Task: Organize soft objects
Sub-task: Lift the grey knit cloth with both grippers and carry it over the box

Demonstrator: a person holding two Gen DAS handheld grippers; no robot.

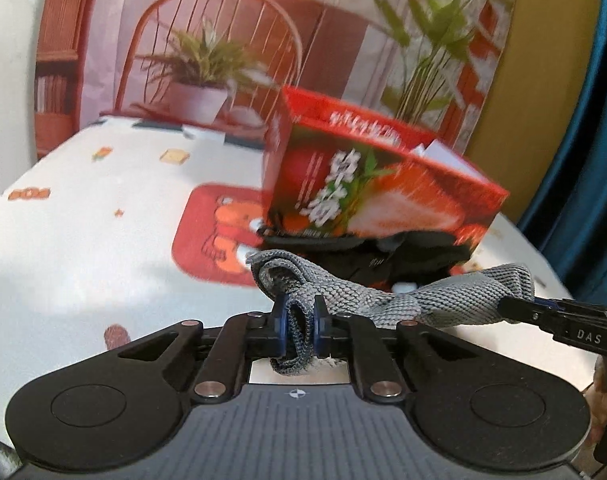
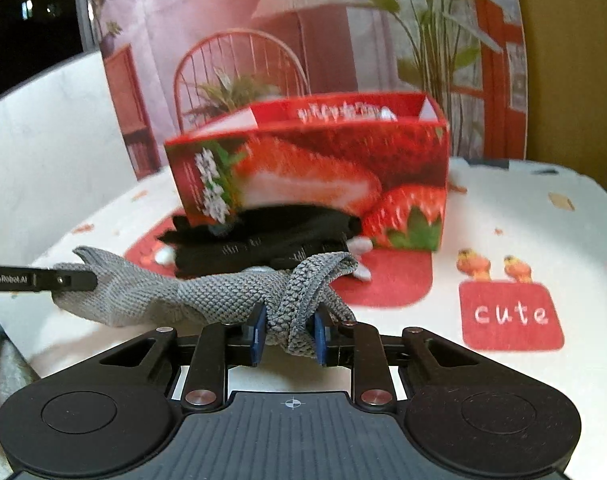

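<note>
Behind the table (image 1: 83,208) hangs a printed backdrop, blurred. Black clothing (image 2: 263,240) lies half hidden before a strawberry box (image 2: 323,172). One grey knitted sock (image 2: 207,292) stretches above the table: the left hand-held gripper (image 1: 298,330) pinches one end, the right hand-held gripper (image 2: 289,332) clamps the bunched other end.

My table (image 2: 515,216) wears a white cloth with small cartoon prints. Behind it a printed backdrop (image 1: 239,40): pink room, spindle chair, potted plants, lamp. Blue curtain (image 1: 583,160) at right.
</note>
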